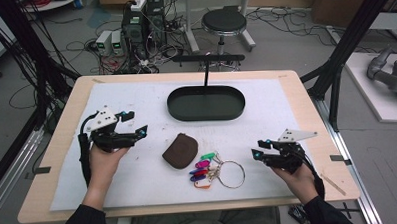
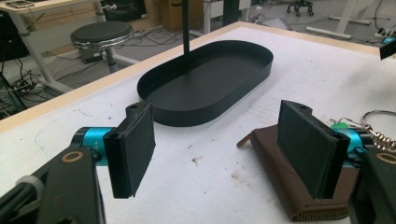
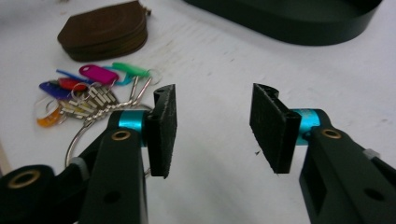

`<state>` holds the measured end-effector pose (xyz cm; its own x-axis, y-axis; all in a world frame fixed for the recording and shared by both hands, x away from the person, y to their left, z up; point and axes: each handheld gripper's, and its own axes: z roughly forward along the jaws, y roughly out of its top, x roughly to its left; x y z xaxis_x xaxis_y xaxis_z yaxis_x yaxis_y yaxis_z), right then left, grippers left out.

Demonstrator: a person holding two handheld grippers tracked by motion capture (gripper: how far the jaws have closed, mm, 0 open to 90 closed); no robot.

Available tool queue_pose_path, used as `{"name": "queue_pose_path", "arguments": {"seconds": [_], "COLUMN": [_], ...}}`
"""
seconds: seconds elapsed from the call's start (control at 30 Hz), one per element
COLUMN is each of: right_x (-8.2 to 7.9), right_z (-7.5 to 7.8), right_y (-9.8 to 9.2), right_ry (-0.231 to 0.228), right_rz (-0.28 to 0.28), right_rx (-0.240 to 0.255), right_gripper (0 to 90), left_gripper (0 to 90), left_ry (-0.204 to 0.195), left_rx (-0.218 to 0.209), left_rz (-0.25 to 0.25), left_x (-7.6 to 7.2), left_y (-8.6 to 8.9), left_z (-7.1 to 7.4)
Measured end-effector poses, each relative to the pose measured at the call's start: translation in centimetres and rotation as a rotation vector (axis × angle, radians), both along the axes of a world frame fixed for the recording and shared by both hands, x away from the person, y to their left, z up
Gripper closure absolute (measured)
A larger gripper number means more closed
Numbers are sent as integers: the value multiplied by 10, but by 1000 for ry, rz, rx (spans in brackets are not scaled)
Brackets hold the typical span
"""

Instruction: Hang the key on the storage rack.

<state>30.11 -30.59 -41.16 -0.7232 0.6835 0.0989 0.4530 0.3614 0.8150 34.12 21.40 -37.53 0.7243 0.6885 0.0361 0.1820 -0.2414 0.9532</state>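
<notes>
both grippers, left (image 1: 135,122) and right (image 1: 258,149), fingers wide apart and empty; likely next: straddle pouch (image 1: 180,150) squarely, keeping clear of keys (image 1: 204,170), before carrying to tray (image 1: 206,113).

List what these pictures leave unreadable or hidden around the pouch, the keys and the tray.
- Brown pouch: in the left gripper view its right part sits behind the left tool's right jaw.
- Key ring: in the right gripper view the right tool's left jaw covers part of the ring.
- Key tags: high view, too small to read any marking.
- Black tray: right gripper view, cut off by the top edge.
</notes>
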Motion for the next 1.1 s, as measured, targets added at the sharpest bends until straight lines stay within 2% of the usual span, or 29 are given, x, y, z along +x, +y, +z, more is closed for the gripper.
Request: {"name": "queue_pose_path", "arguments": {"seconds": [0.13,0.23,0.37,0.4,0.5,0.73,0.87,0.9,0.97,1.03,1.1], "right_x": [-4,-4,-4,-4,-2,-1,-1,-2,-3,-6,-8], "right_z": [-4,-12,-18,-19,-26,-30,-33,-33,-34,-35,-35], "right_y": [10,23,32,33,37,44,47,49,49,51,52], "right_ry": [21,63,84,84,121,129,118,94,82,40,30], "right_rz": [28,63,85,89,90,102,108,103,104,111,123], "right_rx": [-31,-73,-109,-113,-111,-146,-178,-195,-205,-230,-240], "right_gripper": [586,635,670,681,697,709,728,746,751,769,816], "left_gripper": [283,283,283,286,289,289,289,289,289,289,289], "left_ry": [0,1,1,-2,-1,4,-1,1,2,8,10], "left_rx": [16,18,18,17,16,16,11,8,9,10,14], "left_rz": [-6,-7,-1,-1,2,-1,1,2,3,6,5], "left_x": [0,0,-1,-1,-2,-3,-4,-4,-4,-4,-3], "left_y": [-3,-4,-4,-4,-4,-4,-4,-4,-3,-4,-6], "left_z": [0,-1,-1,-2,-2,-3,-3,-3,-4,-5,-5]}}
